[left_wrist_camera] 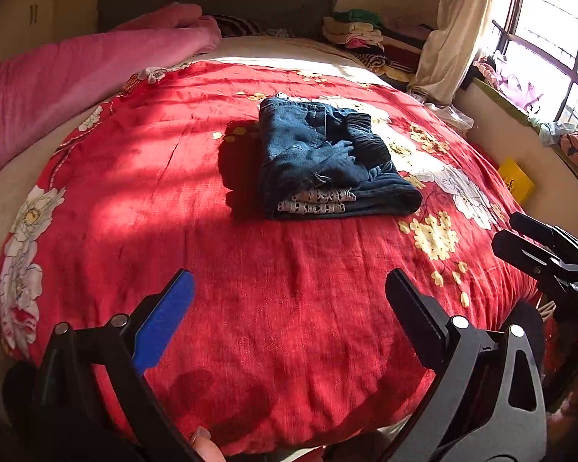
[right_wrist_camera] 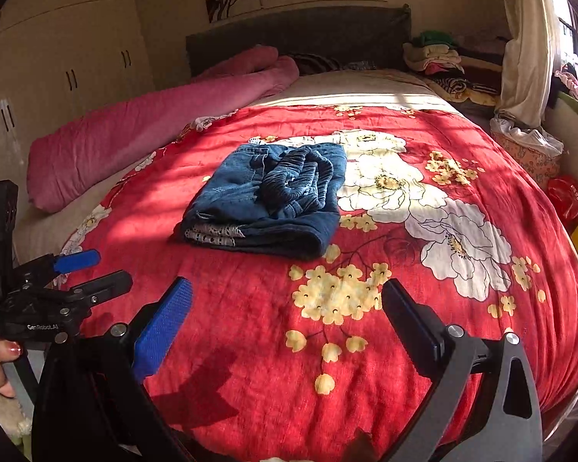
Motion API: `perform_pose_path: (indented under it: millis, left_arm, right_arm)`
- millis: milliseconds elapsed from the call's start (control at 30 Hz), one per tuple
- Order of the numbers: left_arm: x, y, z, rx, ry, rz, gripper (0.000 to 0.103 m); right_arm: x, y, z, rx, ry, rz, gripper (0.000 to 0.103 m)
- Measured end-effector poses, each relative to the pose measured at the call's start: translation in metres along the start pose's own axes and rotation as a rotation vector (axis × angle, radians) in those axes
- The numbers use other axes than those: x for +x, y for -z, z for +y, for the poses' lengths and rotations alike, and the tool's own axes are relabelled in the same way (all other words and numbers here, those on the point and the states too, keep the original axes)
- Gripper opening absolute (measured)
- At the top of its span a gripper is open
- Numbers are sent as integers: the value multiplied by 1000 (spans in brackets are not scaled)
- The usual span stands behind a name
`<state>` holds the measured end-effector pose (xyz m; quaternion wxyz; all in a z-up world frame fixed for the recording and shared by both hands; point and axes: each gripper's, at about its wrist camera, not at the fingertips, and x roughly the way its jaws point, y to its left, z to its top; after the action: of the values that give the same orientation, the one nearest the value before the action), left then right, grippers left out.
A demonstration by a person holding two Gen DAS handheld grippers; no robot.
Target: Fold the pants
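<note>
On the red flowered bed point(left_wrist_camera: 289, 308) lay folded blue pants point(left_wrist_camera: 327, 161), soft and limp, likely best pinched at the thick folded edge, while the left gripper point(left_wrist_camera: 289, 308) and right gripper point(right_wrist_camera: 287, 321) hovered wide and empty.

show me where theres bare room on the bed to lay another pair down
Widest free patch: the red floral blanket between the folded jeans and the open left gripper and right gripper. Also free: the strip between jeans and pink quilt. Crowded: the far right corner by the clothes pile.
</note>
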<state>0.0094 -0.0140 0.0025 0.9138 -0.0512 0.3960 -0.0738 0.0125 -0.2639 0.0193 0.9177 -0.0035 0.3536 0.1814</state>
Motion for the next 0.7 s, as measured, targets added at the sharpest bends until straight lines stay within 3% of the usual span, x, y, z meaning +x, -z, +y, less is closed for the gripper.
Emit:
perform_pose_path:
  millis: [700]
  left_arm:
    - [-3, 24, -7, 4, -8, 11, 93]
  right_arm:
    - [-5, 27, 2, 44, 13, 9, 98]
